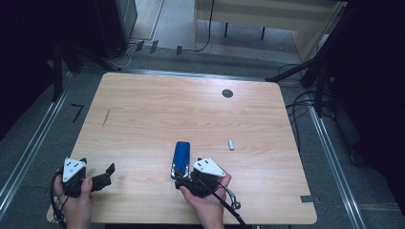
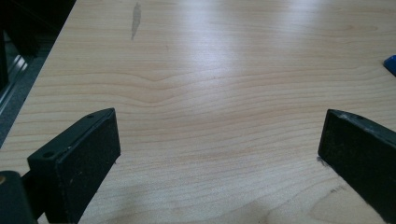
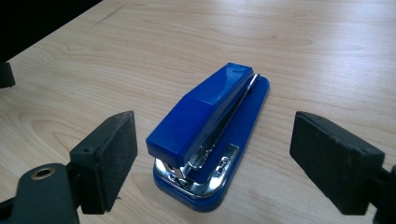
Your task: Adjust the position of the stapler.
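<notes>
Right gripper (image 3: 212,158) spread astride stapler (image 3: 210,135), approach step; next, close squarely. Left gripper (image 2: 219,158) spread, idle.

Left gripper (image 2: 219,154) above a pale wood-grain tabletop (image 2: 215,74), its two black rectangular jaws spread wide, one at either lower corner, with bare wood between them. A grey elongated smudge (image 2: 136,19) marks the tabletop well beyond the jaws, toward its far left edge. A small blue corner of an object (image 2: 390,64) lies on the tabletop, above the right-hand jaw.
</notes>
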The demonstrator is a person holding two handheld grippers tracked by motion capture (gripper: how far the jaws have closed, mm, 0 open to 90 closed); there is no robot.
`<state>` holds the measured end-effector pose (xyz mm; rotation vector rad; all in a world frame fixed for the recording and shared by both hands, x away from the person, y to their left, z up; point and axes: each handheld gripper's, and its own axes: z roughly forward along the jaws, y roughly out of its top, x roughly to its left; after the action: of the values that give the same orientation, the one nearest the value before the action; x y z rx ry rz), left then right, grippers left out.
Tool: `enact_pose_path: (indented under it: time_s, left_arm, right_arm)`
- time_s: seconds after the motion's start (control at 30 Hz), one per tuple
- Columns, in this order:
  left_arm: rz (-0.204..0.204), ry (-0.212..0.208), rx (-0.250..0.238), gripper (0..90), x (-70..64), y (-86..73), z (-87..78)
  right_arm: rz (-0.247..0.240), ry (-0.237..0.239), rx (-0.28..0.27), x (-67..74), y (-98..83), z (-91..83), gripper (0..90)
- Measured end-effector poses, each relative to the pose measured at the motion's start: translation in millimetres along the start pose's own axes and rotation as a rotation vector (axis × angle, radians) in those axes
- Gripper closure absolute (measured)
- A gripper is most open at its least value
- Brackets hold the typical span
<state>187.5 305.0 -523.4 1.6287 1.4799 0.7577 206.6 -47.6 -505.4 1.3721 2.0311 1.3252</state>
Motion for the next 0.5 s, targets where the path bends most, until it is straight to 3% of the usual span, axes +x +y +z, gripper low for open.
enact_pose_path:
  time_s: [0.23, 0.5]
  left_arm:
    - [0.004, 0.002, 0.003, 0.0, -0.2, 0.1, 0.4]
    - [0.004, 0.002, 0.002, 0.0, -0.4, 0.1, 0.6]
  right_arm:
    - [0.003, -0.017, 0.01, 7.6, -0.3, 8.2, 16.6]
    - [0.014, -0.069, 0.023, 14.2, -2.2, 19.5, 25.8]
